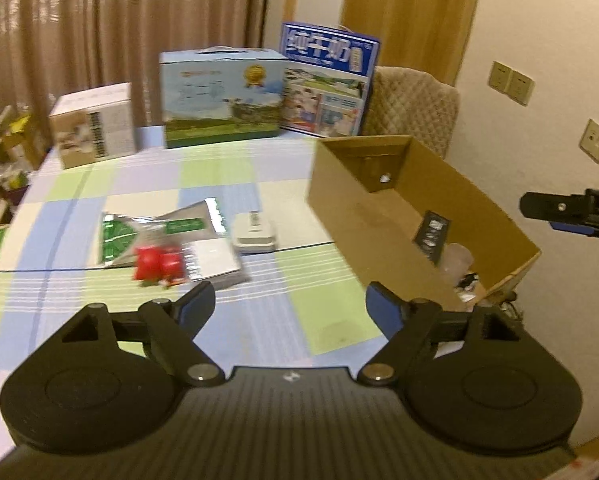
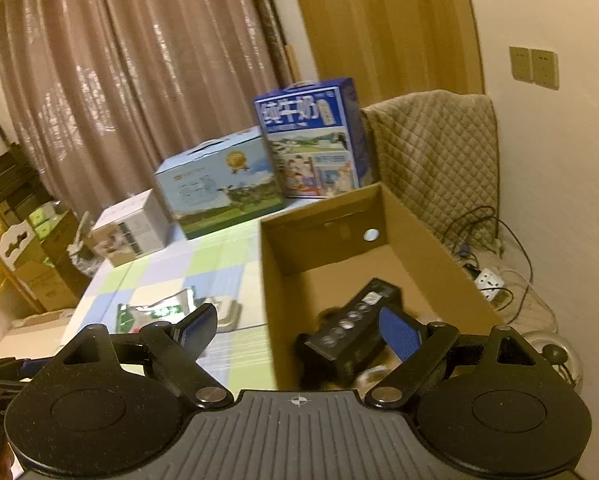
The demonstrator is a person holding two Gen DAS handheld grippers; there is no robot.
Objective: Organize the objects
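On the checked tablecloth (image 1: 259, 280) lie a silver and green foil packet (image 1: 155, 232), a red packaged item (image 1: 157, 262) on a grey pouch (image 1: 215, 260), and a small white box (image 1: 255, 234). My left gripper (image 1: 289, 310) hovers open over the cloth, short of these, with nothing between its fingers. An open cardboard box (image 1: 379, 216) stands at the table's right; it holds a black box (image 2: 355, 328) and small clutter. My right gripper (image 2: 297, 330) is open above the cardboard box's near left wall (image 2: 269, 308), empty. Its tip (image 1: 559, 208) shows at the right edge of the left wrist view.
At the back of the table stand a white carton (image 1: 95, 124), a light blue carry box (image 1: 223, 98) and a blue milk carton case (image 1: 327, 80). A quilted chair back (image 2: 435, 160) is behind the cardboard box. Cables and a power strip (image 2: 489, 282) lie on the floor at right.
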